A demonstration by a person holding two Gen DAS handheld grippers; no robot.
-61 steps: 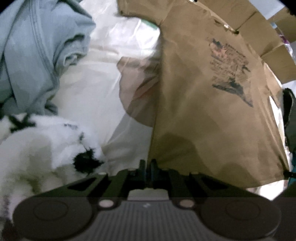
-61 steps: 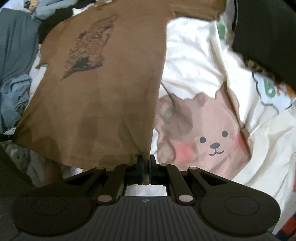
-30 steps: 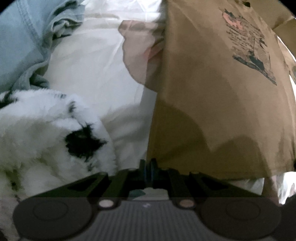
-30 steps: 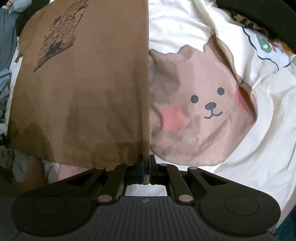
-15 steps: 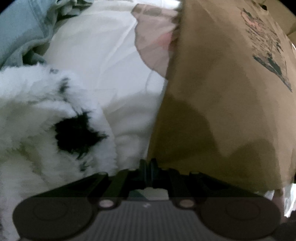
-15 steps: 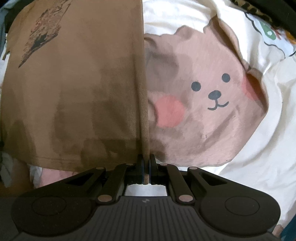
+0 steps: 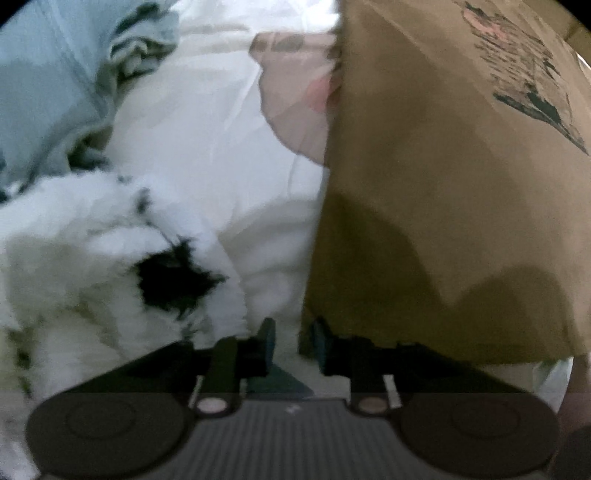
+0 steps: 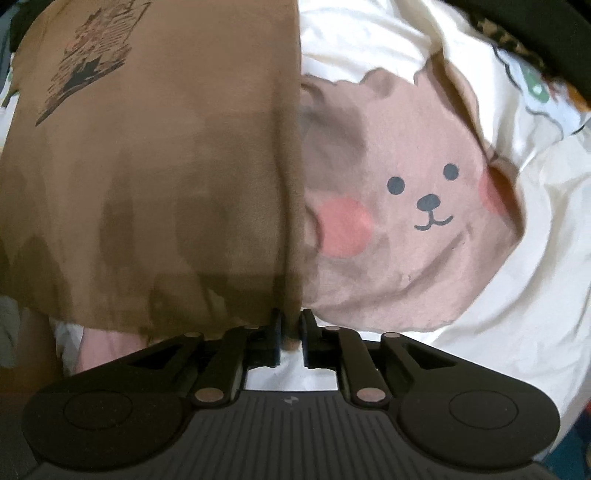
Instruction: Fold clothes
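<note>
Bedding is filling both views: a white bed sheet (image 8: 524, 266) printed with a large pink bear face (image 8: 413, 221) is lying under everything, the bear just to the right of the shirt in the right wrist view and peeking out from behind the shirt's edge (image 7: 295, 96) in the left wrist view. Spread over the sheet, a brown T-shirt (image 8: 155, 177) with a dark printed graphic (image 8: 92, 55) is lying mostly flat, its hem running along the near side by both grippers and its graphic end pointing away (image 7: 443, 184). Left of it in the left wrist view, a fluffy white garment with black patches (image 7: 103, 258) is bunching up close beside the gripper, and a pale blue garment (image 7: 55, 92) is lying crumpled beyond that. A dark garment (image 8: 546, 29) is sitting at the far right corner of the right wrist view. Both grippers are pointing down at the bed. The left gripper (image 7: 291, 341) is sitting at the shirt's near corner; its jaws have just been opening and are now standing spread, with the shirt's edge beside the right-hand one and no cloth pinched. The right gripper (image 8: 290, 325) is sitting at the opposite near corner; its jaws have just been opening too, standing slightly apart with the shirt's corner lying loosely in the gap.
</note>
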